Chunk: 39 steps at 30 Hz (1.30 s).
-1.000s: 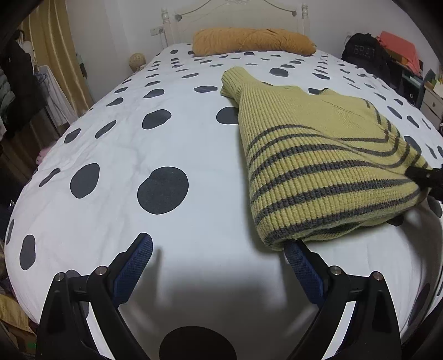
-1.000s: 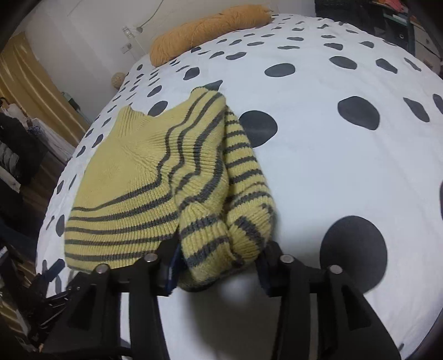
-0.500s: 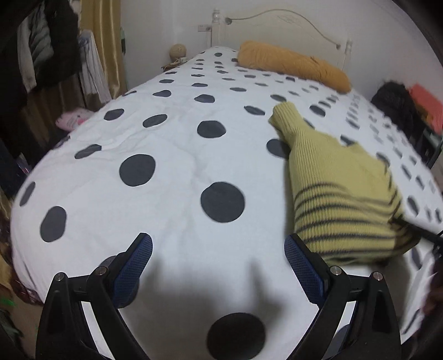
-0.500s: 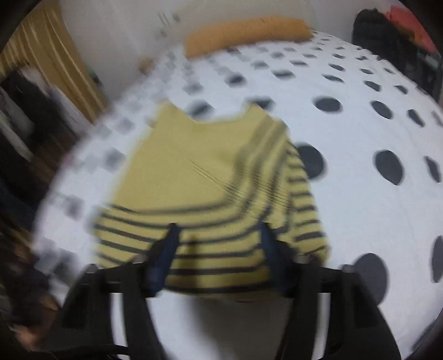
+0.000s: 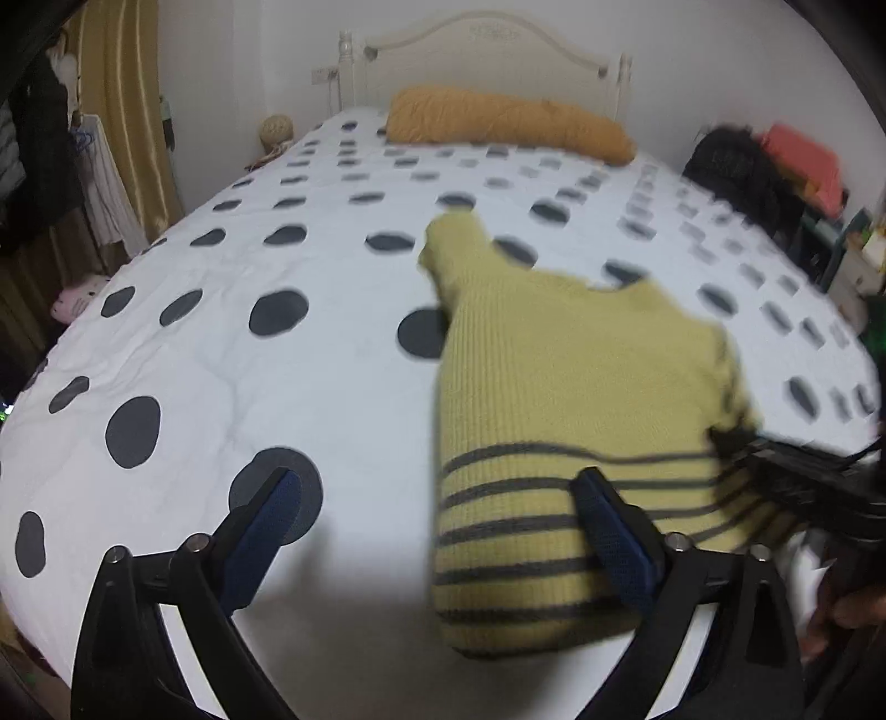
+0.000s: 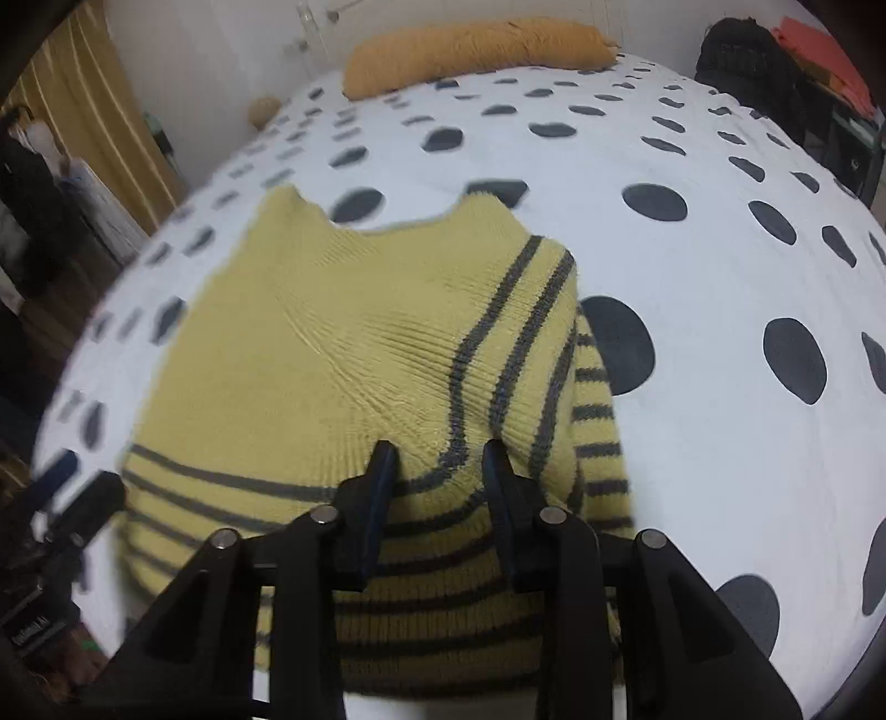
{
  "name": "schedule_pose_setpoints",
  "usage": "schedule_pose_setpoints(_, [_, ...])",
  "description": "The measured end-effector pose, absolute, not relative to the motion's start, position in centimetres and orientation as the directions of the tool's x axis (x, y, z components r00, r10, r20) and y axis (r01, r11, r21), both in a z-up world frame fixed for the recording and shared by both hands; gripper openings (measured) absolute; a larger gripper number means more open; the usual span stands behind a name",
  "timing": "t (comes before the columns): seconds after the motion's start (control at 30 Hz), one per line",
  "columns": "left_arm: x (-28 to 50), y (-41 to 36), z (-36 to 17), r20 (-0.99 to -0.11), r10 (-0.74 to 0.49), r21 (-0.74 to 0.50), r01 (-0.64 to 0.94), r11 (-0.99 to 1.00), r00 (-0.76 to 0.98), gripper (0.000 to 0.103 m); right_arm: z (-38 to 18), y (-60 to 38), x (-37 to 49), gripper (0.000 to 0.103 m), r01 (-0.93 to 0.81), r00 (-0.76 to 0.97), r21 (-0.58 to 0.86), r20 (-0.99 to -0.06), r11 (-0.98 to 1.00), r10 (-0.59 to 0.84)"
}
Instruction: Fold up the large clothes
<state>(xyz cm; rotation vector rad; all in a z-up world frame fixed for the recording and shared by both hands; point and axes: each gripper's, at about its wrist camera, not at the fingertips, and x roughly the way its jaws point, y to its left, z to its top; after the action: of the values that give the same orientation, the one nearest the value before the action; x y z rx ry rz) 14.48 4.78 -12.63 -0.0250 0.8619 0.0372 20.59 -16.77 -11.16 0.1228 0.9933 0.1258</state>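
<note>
A yellow knit sweater [image 5: 576, 387] with grey stripes lies folded on the white, black-dotted bed [image 5: 277, 387]. In the left wrist view my left gripper [image 5: 437, 520] is open and empty above the bed edge, its right finger over the sweater's striped hem. In the right wrist view the sweater [image 6: 343, 354] fills the middle. My right gripper [image 6: 440, 471] stands over its striped lower part, jaws narrowly apart with a ridge of knit between the fingers. The right gripper also shows at the far right of the left wrist view [image 5: 797, 482].
An orange bolster pillow [image 5: 509, 122] lies by the white headboard [image 5: 487, 44]. Gold curtains and hanging clothes [image 5: 99, 166] stand left of the bed. A black bag [image 5: 736, 171] and clutter sit at the right.
Both cameras have swung so the sweater lies more head-on. My right gripper has moved over the sweater's striped lower part. My left gripper stays open and now sits partly over the hem.
</note>
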Motion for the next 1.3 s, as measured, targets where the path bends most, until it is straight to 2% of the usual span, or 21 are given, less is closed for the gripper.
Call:
schedule_pose_setpoints(0.1, [14.9,5.9,-15.1,-0.78,-0.006,-0.06,-0.065,0.996,0.626,0.103,-10.7,-16.5,20.2,0.033,-0.051,0.546,0.123,-0.827,0.991,0.131])
schedule_pose_setpoints(0.2, [13.9,7.1,-14.3,-0.775,-0.027,-0.11,-0.093,0.99,0.631,0.103,-10.3,-17.0,19.8,0.033,-0.034,0.559,0.158,-0.815,0.987,0.15])
schedule_pose_setpoints(0.27, [12.0,7.6,-12.6,-0.747,0.015,-0.085,-0.117,0.99,0.665,0.102,-9.4,-17.0,18.5,0.035,-0.04,0.585,0.158,-0.797,0.987,0.151])
schedule_pose_setpoints(0.33, [9.7,8.0,-11.9,-0.747,0.032,-0.053,-0.108,0.993,0.665,0.102,-9.4,-16.7,17.9,0.036,-0.05,0.592,0.099,-0.799,0.994,0.109])
schedule_pose_setpoints(0.47, [7.3,7.5,-15.2,-0.85,-0.087,-0.101,0.001,0.995,0.52,0.101,-10.6,-16.8,18.2,0.038,-0.049,0.587,0.09,-0.803,0.995,0.101])
schedule_pose_setpoints(0.53, [7.2,6.9,-16.7,-0.861,-0.073,-0.084,0.002,0.996,0.503,0.101,-10.6,-16.6,18.2,0.039,-0.046,0.59,0.078,-0.802,0.996,0.09])
schedule_pose_setpoints(0.6, [7.8,6.7,-17.3,-0.848,-0.05,-0.069,-0.017,0.997,0.527,0.1,-10.6,-16.5,18.2,0.039,-0.048,0.592,0.07,-0.801,0.996,0.085])
schedule_pose_setpoints(0.73, [8.7,7.2,-16.2,-0.797,-0.097,-0.135,-0.018,0.991,0.597,0.101,-10.7,-16.9,18.1,0.039,-0.052,0.592,0.09,-0.799,0.995,0.103])
schedule_pose_setpoints(0.8, [9.8,7.4,-16.2,-0.792,-0.057,-0.097,-0.034,0.995,0.608,0.102,-10.9,-16.8,18.2,0.04,-0.048,0.592,0.089,-0.8,0.995,0.101])
schedule_pose_setpoints(0.87, [10.7,8.1,-16.6,-0.784,-0.067,-0.125,-0.05,0.991,0.617,0.102,-11.0,-16.7,18.2,0.04,-0.049,0.593,0.083,-0.8,0.995,0.096])
schedule_pose_setpoints(0.97, [10.8,10.4,-17.9,-0.814,-0.039,-0.161,-0.16,0.974,0.579,0.103,-11.1,-16.6,18.4,0.04,-0.057,0.582,0.082,-0.807,0.995,0.1])
schedule_pose_setpoints(1.03, [10.3,12.0,-19.0,-0.823,0.051,-0.103,-0.237,0.966,0.565,0.102,-11.2,-16.5,18.4,0.04,-0.054,0.58,0.076,-0.809,0.996,0.093])
schedule_pose_setpoints(1.1, [9.2,14.4,-19.3,-0.789,0.294,0.069,-0.398,0.915,0.539,0.082,-11.4,-16.5,18.4,0.04,-0.047,0.581,0.061,-0.81,0.997,0.077])
schedule_pose_setpoints(1.13, [8.9,16.5,-19.2,-0.796,0.28,0.019,-0.441,0.898,0.537,0.079,-11.5,-16.7,18.5,0.04,-0.036,0.583,0.052,-0.81,0.998,0.063])
schedule_pose_setpoints(1.17, [8.9,18.2,-18.9,-0.819,0.185,-0.09,-0.439,0.894,0.543,0.078,-11.5,-16.9,18.6,0.04,-0.028,0.581,0.068,-0.811,0.997,0.072])
schedule_pose_setpoints(1.2, [8.9,19.0,-18.3,-0.823,0.159,-0.12,-0.441,0.89,0.545,0.073,-11.4,-17.0,18.5,0.04,-0.023,0.584,0.085,-0.807,0.996,0.083])
schedule_pose_setpoints(1.3, [9.0,18.6,-16.2,-0.815,0.094,-0.163,-0.382,0.91,0.571,0.073,-11.1,-16.4,18.1,0.041,-0.028,0.603,0.054,-0.796,0.998,0.059])
